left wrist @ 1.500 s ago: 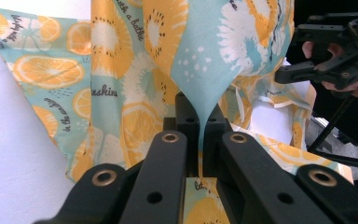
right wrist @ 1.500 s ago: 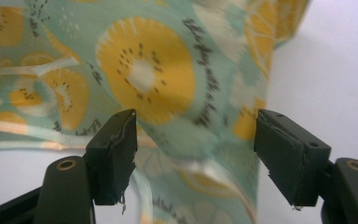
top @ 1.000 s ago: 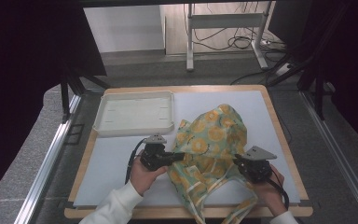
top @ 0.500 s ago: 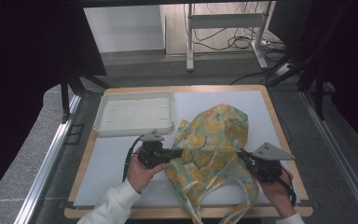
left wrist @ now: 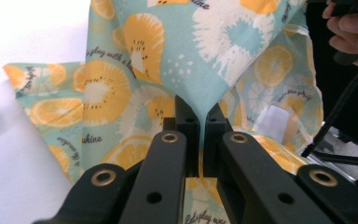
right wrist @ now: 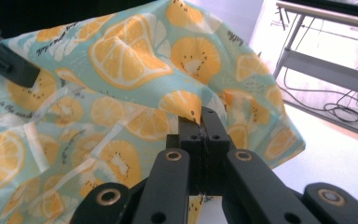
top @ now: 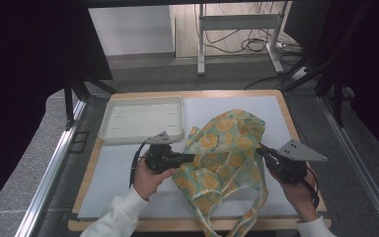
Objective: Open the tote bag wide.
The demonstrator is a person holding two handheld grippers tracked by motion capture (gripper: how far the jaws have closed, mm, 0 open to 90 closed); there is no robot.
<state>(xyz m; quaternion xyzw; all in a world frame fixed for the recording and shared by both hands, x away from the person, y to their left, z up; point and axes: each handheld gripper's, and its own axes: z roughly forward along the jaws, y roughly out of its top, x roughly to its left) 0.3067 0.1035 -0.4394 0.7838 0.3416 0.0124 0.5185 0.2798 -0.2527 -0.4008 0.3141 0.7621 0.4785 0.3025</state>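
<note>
A teal cloth bag (top: 224,148) printed with orange slices lies spread across the middle of the white mat, its handles trailing toward the front edge. My left gripper (top: 190,158) pinches the bag's left edge, jaws shut on the fabric (left wrist: 200,100). My right gripper (top: 260,149) pinches the bag's right edge, jaws shut on a fold of cloth (right wrist: 193,112). The bag is pulled taut between the two. In the left gripper view the other hand (left wrist: 352,32) shows at the upper right.
A white shallow tray (top: 140,118) sits at the back left of the mat (top: 113,173). The wooden table edge (top: 177,224) runs along the front. Metal stand legs (top: 237,29) and cables lie on the floor beyond the table.
My right gripper moved outward to the right with the bag's edge, and the bag has spread wider and flatter. The left gripper stayed nearly still.
</note>
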